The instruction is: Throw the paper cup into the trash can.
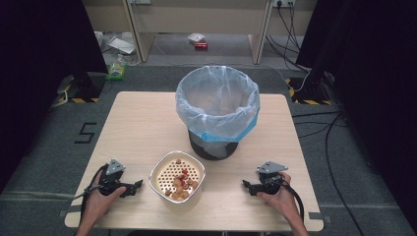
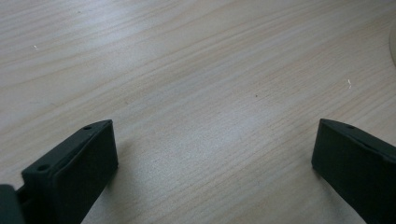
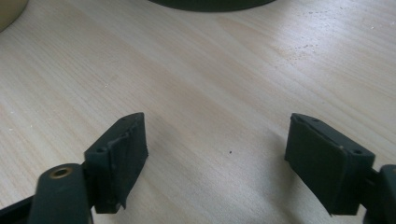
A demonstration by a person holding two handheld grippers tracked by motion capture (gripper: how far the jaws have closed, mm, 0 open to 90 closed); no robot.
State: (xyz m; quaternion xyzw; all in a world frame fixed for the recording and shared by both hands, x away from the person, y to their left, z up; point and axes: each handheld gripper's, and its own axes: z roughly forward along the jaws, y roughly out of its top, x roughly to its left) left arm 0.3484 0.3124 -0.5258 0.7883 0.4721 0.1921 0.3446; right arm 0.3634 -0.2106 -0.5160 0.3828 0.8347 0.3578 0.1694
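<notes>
Food bits [image 1: 180,183], red and brown, sit in a little heap inside the cream bowl [image 1: 159,187]. The bowl has a flat tray full of small round holes, and the bits lie on that tray, mostly on the side near the person. The bowl stands on the table [image 1: 137,128], near the front edge, about in the middle between the two hands.

Behind the bowl, farther from the person, stands a black bin [image 1: 216,147]. A thin see-through bag [image 1: 216,101] lines it and folds over its rim, with a blue strip along the bag's lower edge. The inside of the bag is too pale and blurry to tell what is in it. Bowl and bin stand near each other but do not touch.

The left tongs [image 1: 139,185] rest low by the table, just left of the bowl, pointing at it. In the left gripper view the left tongs [image 2: 212,158] are wide apart with bare wood between them, and a sliver of the bowl's edge [image 2: 393,44] peeks in at the right.

The right tongs [image 1: 244,184] rest low at the right of the bowl, a bit farther off, pointing toward it too. In the right gripper view the right tongs [image 3: 217,149] are also wide apart and hold nothing. The dark foot of the bin [image 3: 210,3] shows at the top there, and a corner of the bowl [image 3: 10,11] at the top left.
</notes>
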